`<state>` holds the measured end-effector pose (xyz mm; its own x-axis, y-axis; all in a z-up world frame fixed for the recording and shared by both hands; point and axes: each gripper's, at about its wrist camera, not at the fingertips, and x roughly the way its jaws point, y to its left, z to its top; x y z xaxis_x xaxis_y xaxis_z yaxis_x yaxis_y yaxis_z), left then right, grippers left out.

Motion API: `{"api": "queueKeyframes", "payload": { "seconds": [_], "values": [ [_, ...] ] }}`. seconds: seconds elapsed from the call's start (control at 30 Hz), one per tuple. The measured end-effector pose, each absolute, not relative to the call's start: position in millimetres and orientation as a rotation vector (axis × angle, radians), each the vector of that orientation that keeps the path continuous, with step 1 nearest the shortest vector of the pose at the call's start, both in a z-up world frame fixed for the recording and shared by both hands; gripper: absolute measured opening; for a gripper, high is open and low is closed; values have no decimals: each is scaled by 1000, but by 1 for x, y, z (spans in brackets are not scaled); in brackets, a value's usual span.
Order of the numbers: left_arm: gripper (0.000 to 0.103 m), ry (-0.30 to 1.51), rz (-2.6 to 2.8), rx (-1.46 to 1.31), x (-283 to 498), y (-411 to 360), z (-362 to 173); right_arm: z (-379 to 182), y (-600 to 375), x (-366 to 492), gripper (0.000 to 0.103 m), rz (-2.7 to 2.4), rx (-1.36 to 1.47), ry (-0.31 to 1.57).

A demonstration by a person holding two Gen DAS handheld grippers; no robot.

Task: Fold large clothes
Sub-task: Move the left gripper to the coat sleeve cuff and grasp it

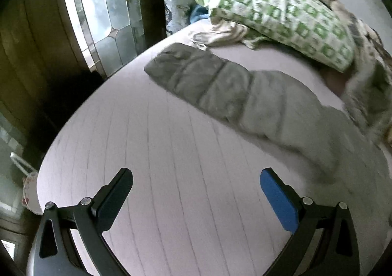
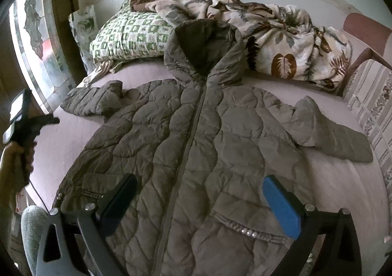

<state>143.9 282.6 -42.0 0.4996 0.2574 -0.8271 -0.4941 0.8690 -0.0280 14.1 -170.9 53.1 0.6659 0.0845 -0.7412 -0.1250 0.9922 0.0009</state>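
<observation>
A large olive-grey quilted hooded jacket [image 2: 196, 143] lies flat, front up and zipped, on the pale pink bed sheet [image 2: 343, 185], sleeves spread to both sides and hood toward the pillows. My right gripper [image 2: 199, 183] is open and empty, hovering above the jacket's lower front. My left gripper [image 1: 196, 175] is open and empty above bare sheet [image 1: 159, 153]; the jacket's left sleeve [image 1: 220, 85] stretches across ahead of it. The left gripper also shows in the right wrist view [image 2: 52, 120], held in a hand at the bed's left edge.
A green-and-white checked pillow [image 2: 129, 36] and a crumpled leaf-print blanket [image 2: 281, 45] lie at the head of the bed. A stained-glass window [image 1: 103, 11] is to the left. A wooden chair [image 2: 365, 38] stands at the right.
</observation>
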Motion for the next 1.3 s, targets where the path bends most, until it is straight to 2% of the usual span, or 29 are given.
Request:
{"api": "queueKeyframes", "payload": {
  "seconds": [0.63,0.83,0.9,0.97,1.07,1.3],
  "values": [
    [103,1054,580,-365,278,385,-105,19,-128,87,103,126,-101,899],
    [101,1049,565,-353,296,390,-119,11,-114,99,103,143,-126,919],
    [88,1043,554,-345,298,386,-117,8,-111,102,103,151,-123,925],
    [47,1030,514,-305,299,377,-109,6,-109,102,103,156,-123,928],
    [19,1039,473,-285,299,370,-100,4,-108,102,103,164,-116,935],
    [16,829,498,-303,241,367,-33,-1,-120,103,103,159,-94,946]
  ]
}}
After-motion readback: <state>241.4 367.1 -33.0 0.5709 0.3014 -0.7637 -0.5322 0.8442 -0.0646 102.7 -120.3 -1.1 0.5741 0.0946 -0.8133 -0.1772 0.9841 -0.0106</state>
